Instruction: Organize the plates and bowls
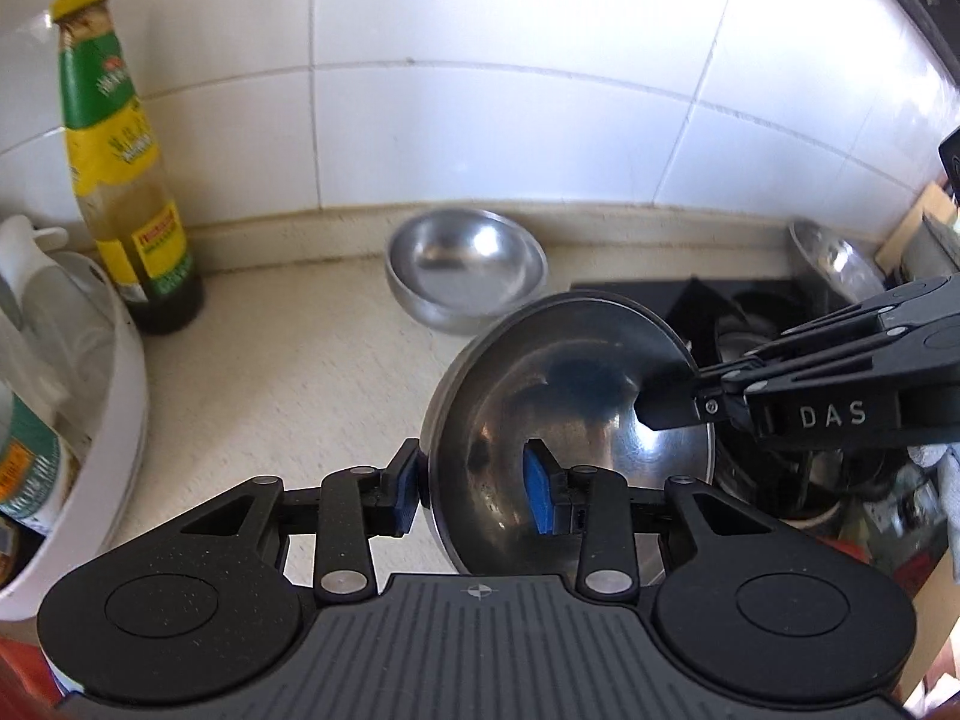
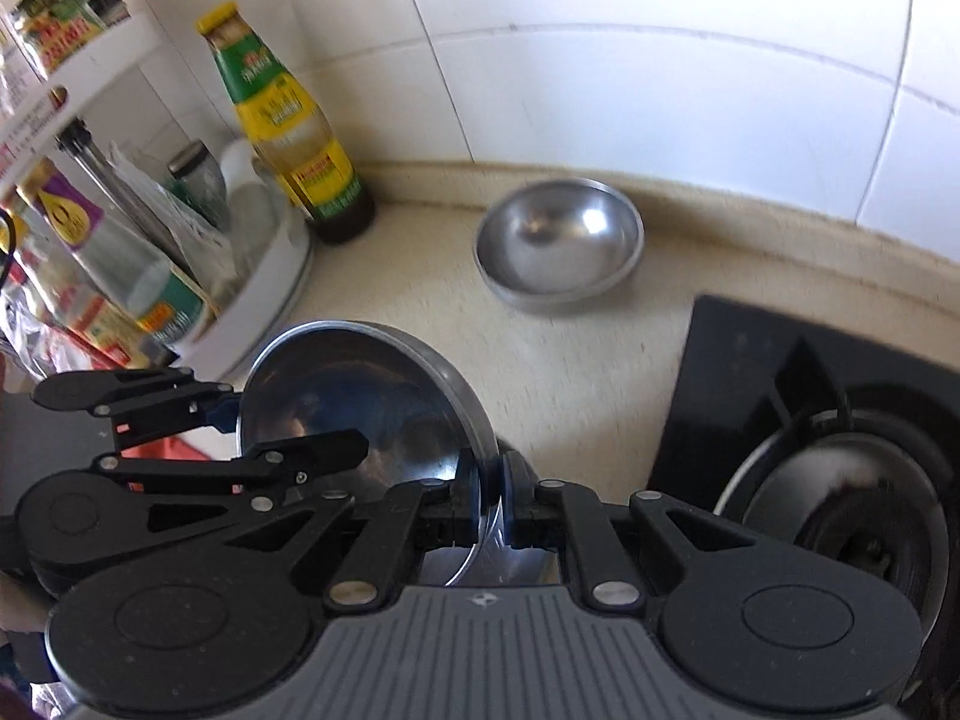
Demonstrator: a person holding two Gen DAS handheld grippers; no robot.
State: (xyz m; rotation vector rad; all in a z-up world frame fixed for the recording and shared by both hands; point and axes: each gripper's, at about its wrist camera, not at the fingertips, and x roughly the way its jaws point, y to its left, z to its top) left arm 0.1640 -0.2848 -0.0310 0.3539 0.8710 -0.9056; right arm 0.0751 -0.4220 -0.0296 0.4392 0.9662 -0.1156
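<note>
Both grippers hold one stainless steel bowl (image 1: 570, 438) tilted on edge above the beige tabletop (image 1: 288, 384), its hollow turned toward the left wrist camera. The left gripper (image 1: 474, 489) pinches the bowl's wall near the rim: one blue pad (image 1: 407, 492) presses on the outside, the other sits inside the hollow. The right gripper (image 1: 666, 396) comes in from the right of that view and clamps the opposite rim, its black fingertips nipped onto the thin metal edge.

From the right wrist camera, the same bowl (image 2: 360, 402) stands almost edge-on, and the right gripper (image 2: 492, 498) has its jaws pressed nearly together with only the rim between them. The left gripper (image 2: 240, 426) shows at the left of that view, one finger outside the bowl and one inside.

A second steel bowl (image 1: 465, 270) rests upright on the tabletop close to the white tiled wall (image 1: 510, 120), well apart from the held one; in the right wrist view this bowl (image 2: 558, 243) lies beyond the held bowl, toward the wall.

A sauce bottle (image 1: 123, 180) with a yellow cap and green and yellow label stands at the left against the wall, just beside a round white rack (image 1: 120, 396) full of condiment bottles. At the right, a black gas hob (image 2: 780, 420) is set into the tabletop, with a burner ring (image 2: 840, 516) visible
</note>
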